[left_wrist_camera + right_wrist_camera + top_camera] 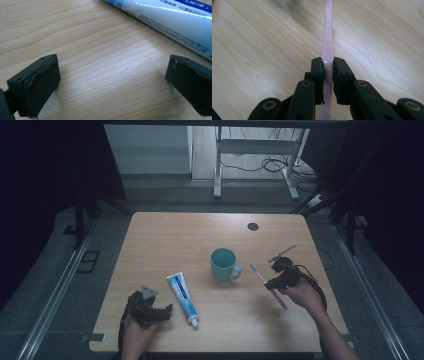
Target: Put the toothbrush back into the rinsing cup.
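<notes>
Looking down from the high view, the right gripper point(274, 281) clamps a thin pink toothbrush point(267, 285) near mid-handle, its bristled head slanting up-left toward the green mug point(223, 264) just beyond it; bare table point(165, 235) lies ahead. The left gripper point(167, 311) rests near the front edge, the toothpaste tube point(183, 298) just beside its tips. Its own view shows jaws wide apart, empty, the tube point(172, 20) ahead. The right gripper view shows pads point(321, 72) pinching the toothbrush point(327, 42), which runs straight ahead over wood.
</notes>
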A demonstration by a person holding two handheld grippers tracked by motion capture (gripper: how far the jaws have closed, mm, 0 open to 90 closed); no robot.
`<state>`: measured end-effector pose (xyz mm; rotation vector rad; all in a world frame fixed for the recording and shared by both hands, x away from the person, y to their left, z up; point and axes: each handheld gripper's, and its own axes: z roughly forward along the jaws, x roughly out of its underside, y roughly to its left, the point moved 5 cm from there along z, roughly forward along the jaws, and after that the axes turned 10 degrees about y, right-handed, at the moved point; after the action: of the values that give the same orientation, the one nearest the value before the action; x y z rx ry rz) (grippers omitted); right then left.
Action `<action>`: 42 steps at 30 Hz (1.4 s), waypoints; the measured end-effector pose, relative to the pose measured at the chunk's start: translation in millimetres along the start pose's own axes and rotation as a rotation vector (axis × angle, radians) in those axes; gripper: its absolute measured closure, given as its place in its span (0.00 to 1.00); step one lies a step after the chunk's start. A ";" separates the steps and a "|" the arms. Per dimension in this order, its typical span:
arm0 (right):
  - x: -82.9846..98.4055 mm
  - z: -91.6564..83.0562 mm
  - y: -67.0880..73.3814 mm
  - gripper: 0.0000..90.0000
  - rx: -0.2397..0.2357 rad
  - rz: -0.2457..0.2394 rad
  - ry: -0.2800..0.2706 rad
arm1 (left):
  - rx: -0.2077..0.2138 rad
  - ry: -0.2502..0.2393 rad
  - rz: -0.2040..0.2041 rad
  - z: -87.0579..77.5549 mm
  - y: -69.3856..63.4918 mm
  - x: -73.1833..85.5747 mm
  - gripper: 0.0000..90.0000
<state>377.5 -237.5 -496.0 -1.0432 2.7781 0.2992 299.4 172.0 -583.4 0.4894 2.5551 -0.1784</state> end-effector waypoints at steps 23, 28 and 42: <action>-16.5 -39.8 8.3 0.88 0.000 -0.058 -0.277 | -0.001 -0.002 0.006 0.1 0.4 -0.3 0.00; -21.3 -44.3 11.2 0.88 -0.002 -0.065 -0.323 | 0.000 -0.002 0.008 0.1 0.5 -0.3 0.00; -38.1 -53.8 20.4 0.88 0.004 -0.086 -0.456 | 0.000 -0.004 0.001 0.2 0.0 -0.3 0.00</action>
<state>388.2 -211.3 -433.0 -0.9498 2.3211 0.4557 299.8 171.9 -583.4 0.4901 2.5505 -0.1788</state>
